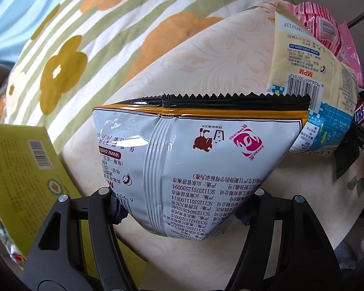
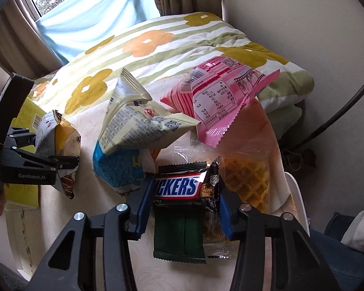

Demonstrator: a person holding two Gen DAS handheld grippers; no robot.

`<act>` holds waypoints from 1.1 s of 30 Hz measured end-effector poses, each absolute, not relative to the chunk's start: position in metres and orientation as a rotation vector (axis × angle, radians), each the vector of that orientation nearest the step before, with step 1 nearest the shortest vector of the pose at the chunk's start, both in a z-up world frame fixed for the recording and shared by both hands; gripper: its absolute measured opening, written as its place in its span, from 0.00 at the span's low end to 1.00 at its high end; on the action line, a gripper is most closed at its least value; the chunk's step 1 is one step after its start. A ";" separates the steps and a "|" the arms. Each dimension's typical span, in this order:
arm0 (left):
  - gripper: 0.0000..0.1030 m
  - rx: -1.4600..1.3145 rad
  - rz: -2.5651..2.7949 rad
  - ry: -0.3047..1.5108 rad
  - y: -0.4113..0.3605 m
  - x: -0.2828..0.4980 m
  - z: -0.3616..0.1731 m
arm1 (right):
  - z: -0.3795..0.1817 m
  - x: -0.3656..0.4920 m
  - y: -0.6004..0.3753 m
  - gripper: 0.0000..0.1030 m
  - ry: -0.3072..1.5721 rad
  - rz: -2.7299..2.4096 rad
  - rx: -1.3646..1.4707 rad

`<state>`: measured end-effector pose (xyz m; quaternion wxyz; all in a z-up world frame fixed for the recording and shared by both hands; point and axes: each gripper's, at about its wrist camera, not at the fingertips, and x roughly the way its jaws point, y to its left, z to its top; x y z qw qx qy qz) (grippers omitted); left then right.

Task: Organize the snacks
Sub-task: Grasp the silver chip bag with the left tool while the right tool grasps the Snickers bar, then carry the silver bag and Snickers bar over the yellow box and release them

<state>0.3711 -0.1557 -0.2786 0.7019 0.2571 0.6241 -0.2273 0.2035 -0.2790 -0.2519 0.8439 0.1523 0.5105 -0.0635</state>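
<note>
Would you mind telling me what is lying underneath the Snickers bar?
Under the Snickers bar, gripped by the right gripper, lies a dark green packet, beside a clear waffle packet. What sits beneath the green packet is covered.

Pink-striped snack bag (image 2: 216, 104), flowered quilt (image 2: 157, 46)

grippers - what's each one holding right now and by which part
The left gripper pinches the white snack bag across its lower end. The right gripper is shut on the Snickers bar, pads on its two ends.
</note>
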 end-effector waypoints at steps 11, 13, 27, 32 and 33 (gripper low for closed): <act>0.61 0.468 -0.481 1.339 -0.148 0.360 -0.245 | -0.229 0.193 -0.293 0.42 1.033 -0.115 0.341; 0.61 0.443 -0.473 1.320 -0.146 0.357 -0.234 | -0.222 0.191 -0.293 0.42 1.025 -0.112 0.336; 0.61 0.148 -0.325 1.144 -0.083 0.339 -0.130 | -0.137 0.208 -0.276 0.42 0.902 0.094 0.239; 0.61 0.062 -0.230 1.075 -0.024 0.337 -0.094 | -0.112 0.230 -0.238 0.42 0.867 0.214 0.187; 0.61 0.045 -0.203 1.062 -0.007 0.336 -0.088 | -0.108 0.235 -0.227 0.42 0.863 0.239 0.174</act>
